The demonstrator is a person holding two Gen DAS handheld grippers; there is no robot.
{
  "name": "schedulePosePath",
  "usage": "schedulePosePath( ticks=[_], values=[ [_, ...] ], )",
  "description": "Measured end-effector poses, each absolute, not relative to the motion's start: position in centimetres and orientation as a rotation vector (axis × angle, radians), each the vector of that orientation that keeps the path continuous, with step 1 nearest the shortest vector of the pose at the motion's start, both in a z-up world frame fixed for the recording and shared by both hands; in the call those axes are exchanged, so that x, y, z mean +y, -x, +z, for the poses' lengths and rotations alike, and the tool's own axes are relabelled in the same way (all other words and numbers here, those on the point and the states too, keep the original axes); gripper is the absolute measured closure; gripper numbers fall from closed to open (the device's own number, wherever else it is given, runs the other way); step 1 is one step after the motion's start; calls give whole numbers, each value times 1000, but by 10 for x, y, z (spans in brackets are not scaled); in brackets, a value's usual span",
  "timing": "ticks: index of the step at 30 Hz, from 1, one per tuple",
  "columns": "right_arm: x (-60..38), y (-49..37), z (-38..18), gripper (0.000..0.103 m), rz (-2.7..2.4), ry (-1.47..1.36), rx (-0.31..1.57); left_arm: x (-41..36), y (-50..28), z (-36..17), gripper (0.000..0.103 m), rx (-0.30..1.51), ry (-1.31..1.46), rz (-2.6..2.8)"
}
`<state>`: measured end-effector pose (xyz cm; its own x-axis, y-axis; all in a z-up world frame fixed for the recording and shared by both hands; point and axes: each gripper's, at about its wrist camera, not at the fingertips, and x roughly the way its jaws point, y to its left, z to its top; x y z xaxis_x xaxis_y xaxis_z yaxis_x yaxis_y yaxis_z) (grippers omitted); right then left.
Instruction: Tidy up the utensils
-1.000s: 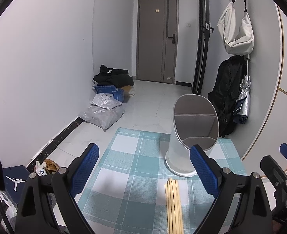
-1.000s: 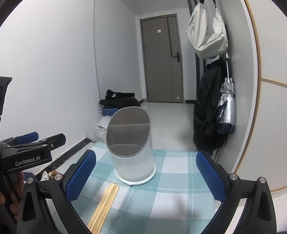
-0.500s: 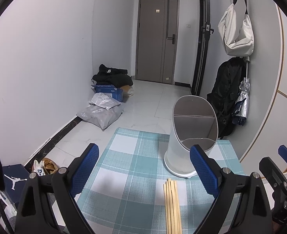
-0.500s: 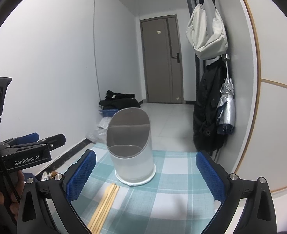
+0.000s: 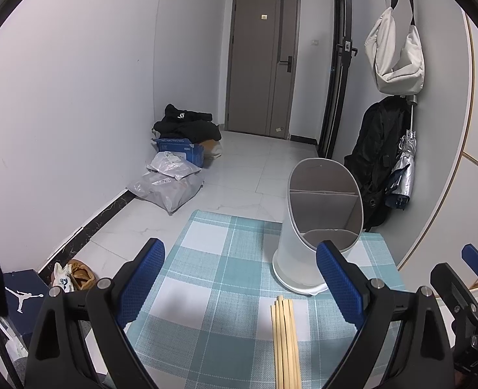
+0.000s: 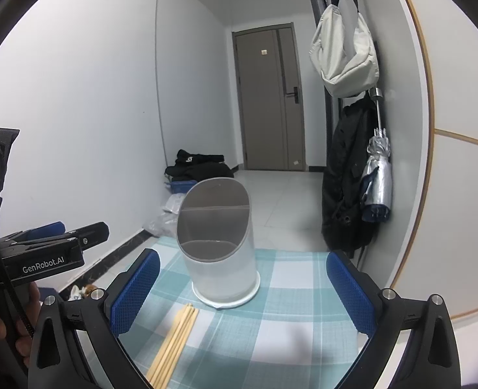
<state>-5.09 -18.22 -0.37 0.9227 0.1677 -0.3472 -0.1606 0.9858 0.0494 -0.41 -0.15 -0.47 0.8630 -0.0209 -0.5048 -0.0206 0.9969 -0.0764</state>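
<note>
Barely any shift since a second ago: in the left wrist view, utensil holder (image 5: 316, 227) and chopsticks (image 5: 284, 340) slid slightly down and left, nothing more. Left claw (image 5: 239, 285) spread wide, empty, hovering above the checked teal tablecloth (image 5: 213, 272) on the tabletop. Right claw (image 6: 242, 291) likewise spread wide, gripping nothing, seen at the right edge of the left view as well. Bundle of wooden chopsticks lying flat on the cloth, just in front of the holder, tips pointing toward its base but apart from it. White holder standing upright near the far edge of the cloth, slanted oval mouth facing the cameras, a divider splitting the inside into compartments, both empty. From the right wrist view, chopsticks (image 6: 174, 337) lying lower left of the holder (image 6: 219, 243), partly behind the left finger pad. Beyond: grey door (image 5: 261, 77), cream bag (image 5: 396, 58) hanging on the wall, folded silver umbrella (image 5: 404, 168), parcels (image 5: 167, 184) on the floor.
</note>
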Motion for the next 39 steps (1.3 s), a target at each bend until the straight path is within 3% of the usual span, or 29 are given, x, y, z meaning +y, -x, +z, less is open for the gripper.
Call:
schedulePosePath(
  ticks=[17,25,36,39],
  values=[
    [-182,48,-6,0,181,-35,372,2,3,-5,10,541,83,0],
    [-179,33,-16,0,269,-83,478,15,-6,-13,10,576,109,20],
    [-138,-20,-83,35,319,4,863,52,-23,-29,10,645,197,79],
    [-131,-33,-106,40,313,2,956,62,-28,-34,10,676,225,84]
  ],
)
